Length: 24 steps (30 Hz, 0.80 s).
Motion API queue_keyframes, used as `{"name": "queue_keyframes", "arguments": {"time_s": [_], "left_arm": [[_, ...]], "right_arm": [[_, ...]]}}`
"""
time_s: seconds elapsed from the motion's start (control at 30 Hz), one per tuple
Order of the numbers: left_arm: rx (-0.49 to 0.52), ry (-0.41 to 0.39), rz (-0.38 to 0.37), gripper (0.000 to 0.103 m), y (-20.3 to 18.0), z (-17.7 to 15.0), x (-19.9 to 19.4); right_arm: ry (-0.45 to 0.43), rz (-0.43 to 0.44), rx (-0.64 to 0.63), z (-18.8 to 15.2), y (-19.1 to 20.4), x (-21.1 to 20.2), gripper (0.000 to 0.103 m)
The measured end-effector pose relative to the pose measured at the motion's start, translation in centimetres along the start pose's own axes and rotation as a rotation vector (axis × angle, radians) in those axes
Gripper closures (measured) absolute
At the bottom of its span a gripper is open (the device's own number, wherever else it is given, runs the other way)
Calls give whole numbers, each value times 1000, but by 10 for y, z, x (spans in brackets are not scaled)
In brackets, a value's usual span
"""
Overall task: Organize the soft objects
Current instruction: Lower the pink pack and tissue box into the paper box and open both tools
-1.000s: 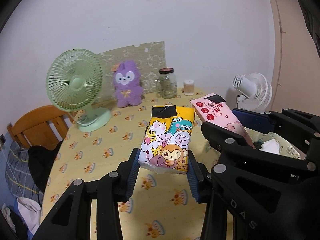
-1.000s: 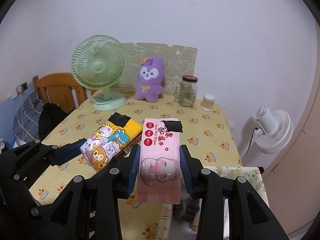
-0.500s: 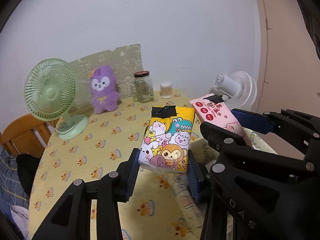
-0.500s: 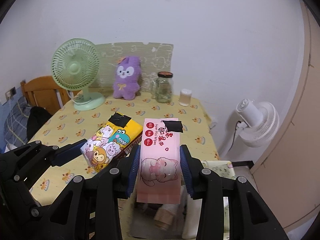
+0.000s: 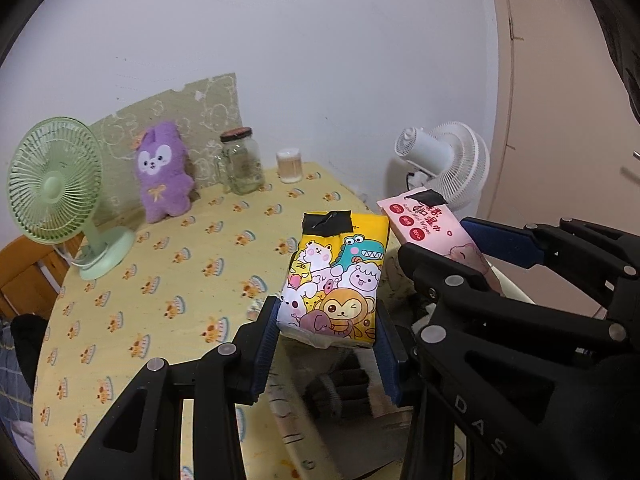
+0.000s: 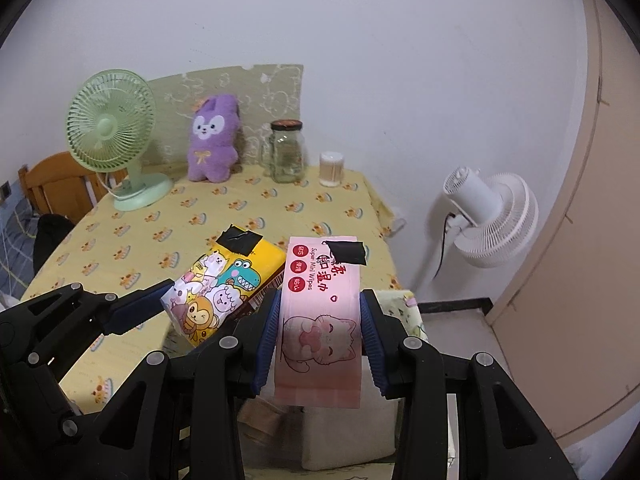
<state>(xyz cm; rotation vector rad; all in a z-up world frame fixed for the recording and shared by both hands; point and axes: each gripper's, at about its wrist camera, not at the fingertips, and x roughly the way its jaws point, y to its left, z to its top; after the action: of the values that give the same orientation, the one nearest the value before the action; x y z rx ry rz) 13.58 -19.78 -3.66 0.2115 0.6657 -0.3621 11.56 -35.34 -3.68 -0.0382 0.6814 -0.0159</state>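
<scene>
My left gripper (image 5: 326,316) is shut on a yellow cartoon-animal tissue pack (image 5: 338,280), held in the air past the table's right edge. My right gripper (image 6: 318,320) is shut on a pink wet-wipes pack (image 6: 320,312), held beside it. Each pack also shows in the other view: the pink pack (image 5: 424,224) in the left wrist view, the yellow pack (image 6: 224,276) in the right wrist view. A purple plush bunny (image 6: 212,138) stands at the back of the table. Below the packs lies an open container with cluttered contents (image 5: 344,388), partly hidden.
The table has a yellow patterned cloth (image 6: 224,216). At its back stand a green fan (image 6: 114,132), a glass jar (image 6: 286,152) and a small toothpick holder (image 6: 331,168). A white floor fan (image 6: 490,216) stands right of the table. A wooden chair (image 6: 60,184) is at left.
Both grippers have carried their packs rightward, from over the table to beyond its right edge above the container. Both grips stay unchanged.
</scene>
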Motion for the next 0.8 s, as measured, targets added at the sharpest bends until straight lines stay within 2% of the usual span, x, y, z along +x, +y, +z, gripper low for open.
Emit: {"name": "queue_keyframes", "arguments": {"time_s": [0.4, 0.47, 0.67, 0.77, 0.8], "left_arm": [[16, 82, -37, 56, -20, -6, 28], [26, 96, -37, 55, -22, -6, 29], [34, 148, -44, 51, -24, -8, 31], [38, 151, -49, 46, -26, -9, 30], [41, 146, -49, 40, -27, -9, 29]], "right_arm": [[103, 3, 79, -17, -28, 34, 59], [97, 8, 81, -19, -29, 34, 59], [117, -1, 102, -24, -32, 37, 45], [128, -11, 110, -25, -34, 38, 37], [126, -7, 112, -25, -34, 37, 36]]}}
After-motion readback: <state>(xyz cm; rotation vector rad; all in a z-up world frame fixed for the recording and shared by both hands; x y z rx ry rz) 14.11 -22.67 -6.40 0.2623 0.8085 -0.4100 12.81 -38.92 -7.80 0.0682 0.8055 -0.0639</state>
